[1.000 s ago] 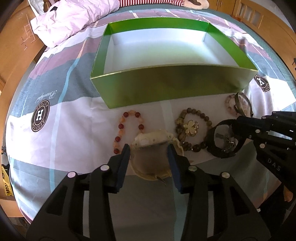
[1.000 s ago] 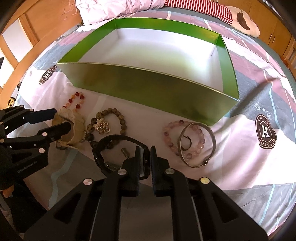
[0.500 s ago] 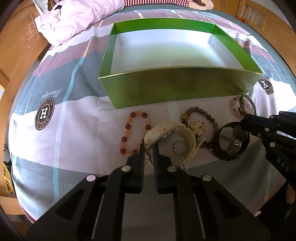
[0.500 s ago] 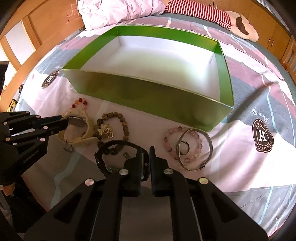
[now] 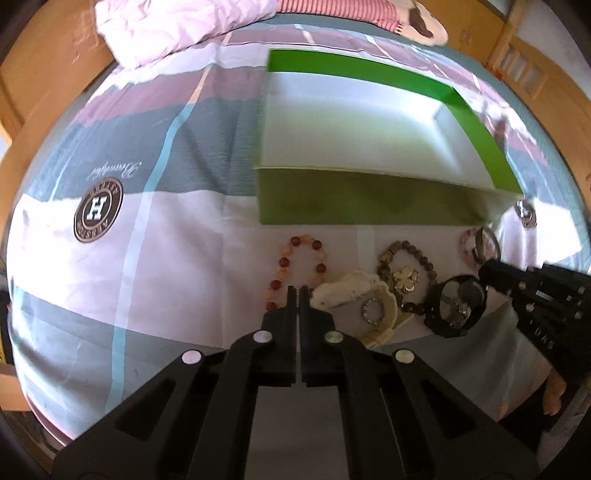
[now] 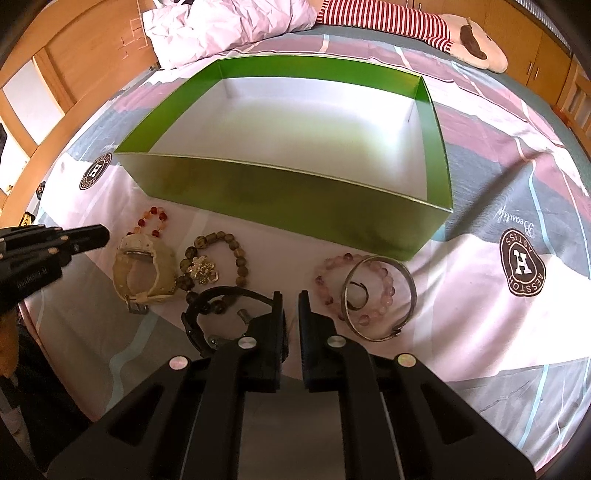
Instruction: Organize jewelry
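Observation:
A green box [image 5: 369,199] [image 6: 280,195] with a white inside stands on the bed, nothing in it. In front of it lies a row of jewelry. My left gripper [image 5: 298,291] [image 6: 105,234] is shut with nothing between its fingers. Its tips sit just left of the cream watch [image 5: 351,291] [image 6: 144,262], over the red bead bracelet [image 5: 295,242] [image 6: 161,210]. My right gripper [image 6: 290,297] [image 5: 489,271] is shut on the strap of the black watch [image 6: 221,306] [image 5: 458,302]. A brown bead bracelet with a gold charm [image 5: 406,277] [image 6: 201,269] lies between the two watches.
A pink bead bracelet [image 6: 332,266] and a metal bangle [image 6: 410,284] lie right of my right gripper. The bed carries a pink, grey and white sheet with round logos [image 5: 98,210]. A crumpled white duvet [image 6: 221,22] and a striped plush toy [image 6: 406,22] lie behind the box. Wooden furniture surrounds the bed.
My left gripper went from open around the cream watch to shut. The watch tipped over and now lies to the right of its fingers. My right gripper has kept still on the black watch.

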`<act>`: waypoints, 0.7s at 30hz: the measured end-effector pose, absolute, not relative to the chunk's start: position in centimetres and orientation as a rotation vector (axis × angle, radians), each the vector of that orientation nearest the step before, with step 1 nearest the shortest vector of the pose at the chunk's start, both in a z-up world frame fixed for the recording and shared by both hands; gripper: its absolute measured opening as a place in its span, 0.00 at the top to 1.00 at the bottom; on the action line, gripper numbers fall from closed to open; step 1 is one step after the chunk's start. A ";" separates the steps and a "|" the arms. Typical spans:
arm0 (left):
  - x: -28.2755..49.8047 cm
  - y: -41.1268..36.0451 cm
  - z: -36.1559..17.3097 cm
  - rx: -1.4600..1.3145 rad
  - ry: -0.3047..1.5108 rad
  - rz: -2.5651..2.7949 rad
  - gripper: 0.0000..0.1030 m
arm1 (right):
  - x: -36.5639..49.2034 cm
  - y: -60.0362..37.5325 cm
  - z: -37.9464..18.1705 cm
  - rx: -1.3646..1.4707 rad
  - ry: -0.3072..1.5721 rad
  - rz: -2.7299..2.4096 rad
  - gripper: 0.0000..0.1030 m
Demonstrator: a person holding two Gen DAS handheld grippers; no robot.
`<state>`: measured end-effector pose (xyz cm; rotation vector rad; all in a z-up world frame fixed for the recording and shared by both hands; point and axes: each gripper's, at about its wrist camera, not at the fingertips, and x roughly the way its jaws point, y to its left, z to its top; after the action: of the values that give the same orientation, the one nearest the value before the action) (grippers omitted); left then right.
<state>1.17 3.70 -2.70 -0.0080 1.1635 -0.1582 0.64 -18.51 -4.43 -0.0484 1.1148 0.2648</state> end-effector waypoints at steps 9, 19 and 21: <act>1.1 2.8 -3.6 0.011 1.186 -0.185 0.71 | 0.5 -18.2 -4.8 -0.048 1.143 0.294 0.92; 1.3 1.6 -6.2 0.056 1.265 -0.184 0.71 | 0.5 -17.2 -6.7 -0.090 1.190 0.289 0.92; 1.3 1.1 -6.7 0.075 1.276 -0.185 0.72 | 0.6 -17.1 -6.9 -0.093 1.194 0.287 0.92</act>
<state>1.26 1.14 -6.71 0.0753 1.2762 -0.1846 0.55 -17.12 -6.88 -0.0931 1.1939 0.2871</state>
